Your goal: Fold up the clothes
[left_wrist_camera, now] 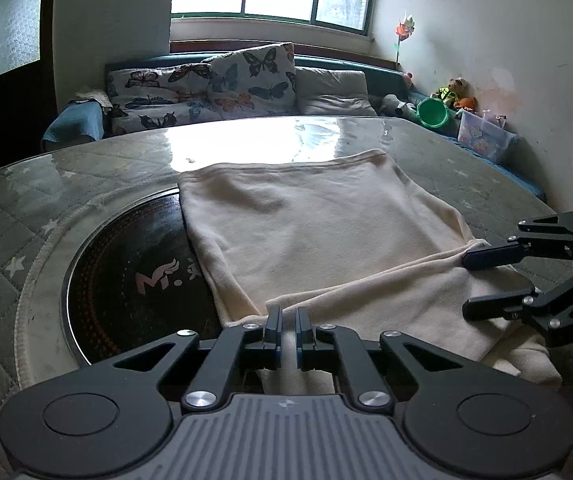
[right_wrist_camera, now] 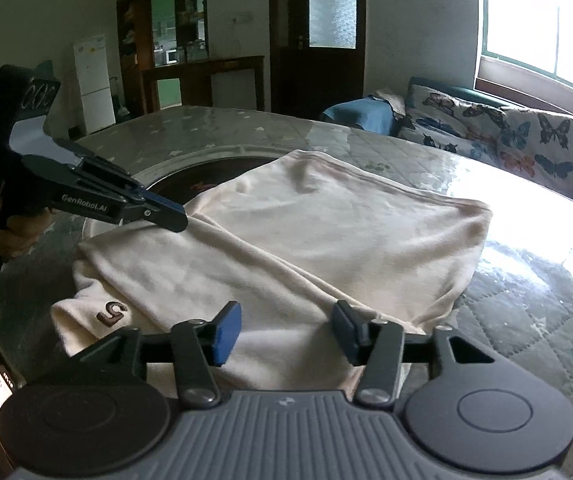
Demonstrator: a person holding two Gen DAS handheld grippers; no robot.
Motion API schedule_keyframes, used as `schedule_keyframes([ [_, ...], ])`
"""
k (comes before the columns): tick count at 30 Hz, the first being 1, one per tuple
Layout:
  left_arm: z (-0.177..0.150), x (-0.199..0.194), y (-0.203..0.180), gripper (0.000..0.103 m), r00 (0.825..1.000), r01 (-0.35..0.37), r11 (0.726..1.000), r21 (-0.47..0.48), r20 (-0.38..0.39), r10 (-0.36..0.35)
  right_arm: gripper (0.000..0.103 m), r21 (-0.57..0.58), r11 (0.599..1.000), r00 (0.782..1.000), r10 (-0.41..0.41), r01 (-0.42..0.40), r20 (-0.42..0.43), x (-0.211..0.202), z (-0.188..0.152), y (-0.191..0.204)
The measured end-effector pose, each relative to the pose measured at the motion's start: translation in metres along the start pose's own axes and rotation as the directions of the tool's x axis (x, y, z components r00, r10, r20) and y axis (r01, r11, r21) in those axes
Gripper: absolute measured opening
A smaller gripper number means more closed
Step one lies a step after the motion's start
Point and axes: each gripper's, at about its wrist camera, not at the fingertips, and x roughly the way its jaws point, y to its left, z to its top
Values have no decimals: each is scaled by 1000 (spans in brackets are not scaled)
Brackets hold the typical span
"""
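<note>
Left gripper [left_wrist_camera: 288, 330]: clamped on a fold of the cream garment [left_wrist_camera: 326, 236], lower centre of frame.
Right gripper [right_wrist_camera: 286, 330]: jaws spread, pads clear of cloth.
Cream garment: folded, spread mid-frame on the quilted table [left_wrist_camera: 66, 168], partly over a dark round inset [left_wrist_camera: 134, 272].

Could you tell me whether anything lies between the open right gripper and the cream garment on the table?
Nothing visible does: the right gripper hangs open directly over the cream garment, its blue pads apart. The left gripper pinches another fold.

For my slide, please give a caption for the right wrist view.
Right gripper open over cream garment; left gripper pinches its fold.
</note>
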Motion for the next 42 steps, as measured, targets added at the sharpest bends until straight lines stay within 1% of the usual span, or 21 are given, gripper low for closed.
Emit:
schedule_keyframes([
  [8, -2, 1, 0, 8, 1000, 0, 1000, 4, 10, 0, 67, -28, 1000, 1000, 6, -6, 13, 2, -3, 5],
  [10, -3, 1, 0, 8, 1000, 0, 1000, 2, 11, 0, 71, -34, 999, 1000, 13, -12, 17, 3, -4, 5],
  [14, -4, 1, 0, 8, 1000, 0, 1000, 7, 16, 0, 76, -37, 999, 1000, 22, -21, 22, 4, -5, 6],
  [16, -4, 1, 0, 10, 1000, 0, 1000, 8, 17, -1, 81, -43, 999, 999, 27, -26, 24, 5, -6, 7],
  [17, -4, 1, 0, 13, 1000, 6, 1000, 6, 19, -6, 81, -49, 998, 999, 26, -25, 25, 5, -6, 8],
  [25, -7, 0, -5, 25, 999, 17, 999, 34, 33, -18, 88, -47, 998, 999, 35, -34, 22, 7, -7, 8],
  [34, -8, 0, -7, 27, 999, 15, 998, 56, 35, -17, 93, -49, 998, 999, 38, -37, 19, 8, -7, 8],
  [38, -8, 0, -8, 29, 999, 16, 998, 66, 35, -18, 95, -49, 998, 999, 44, -43, 16, 8, -7, 9],
  [42, -9, -1, -11, 30, 999, 9, 996, 92, 34, -12, 98, -53, 997, 999, 48, -48, 14, 9, -8, 9],
])
